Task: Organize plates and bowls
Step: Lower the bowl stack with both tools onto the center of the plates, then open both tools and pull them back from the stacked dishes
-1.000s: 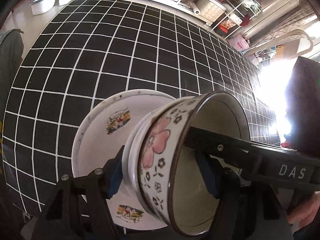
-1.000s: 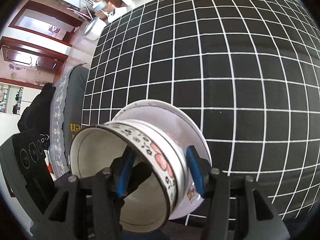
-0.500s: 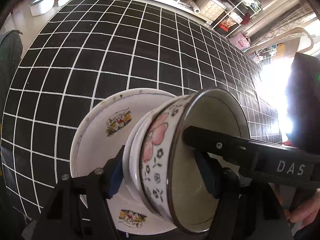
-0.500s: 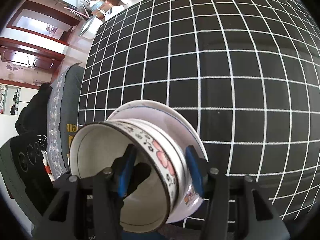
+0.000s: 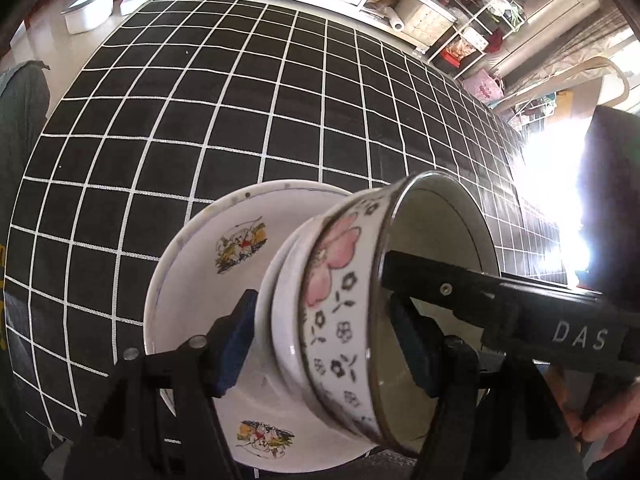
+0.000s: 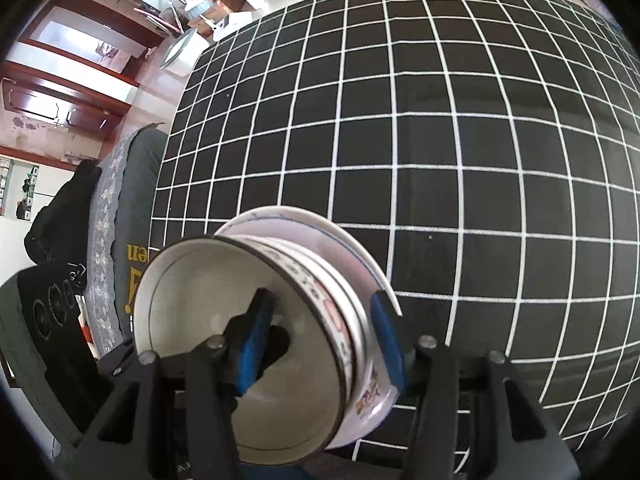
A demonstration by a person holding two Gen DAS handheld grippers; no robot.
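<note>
The left wrist view shows the plate's (image 5: 208, 280) face with two cartoon prints and the outer wall of the flowered bowl (image 5: 340, 300) with its pink blossom; the right wrist view shows instead the bowl's (image 6: 200, 320) plain inside and only the plate's (image 6: 320, 224) rim.

Count: one plate, one flowered bowl, one plain white bowl (image 5: 284, 300) nested beneath it (three pieces, tilted on edge as a stack).

The left claw (image 5: 324, 348) grips the stack, one pad against the plate face, the other inside the flowered bowl. The right claw (image 6: 320, 344) grips it likewise, one pad inside the bowl, one behind the plate. The stack sits between both claws, above the black gridded bench (image 6: 440, 140).
</note>
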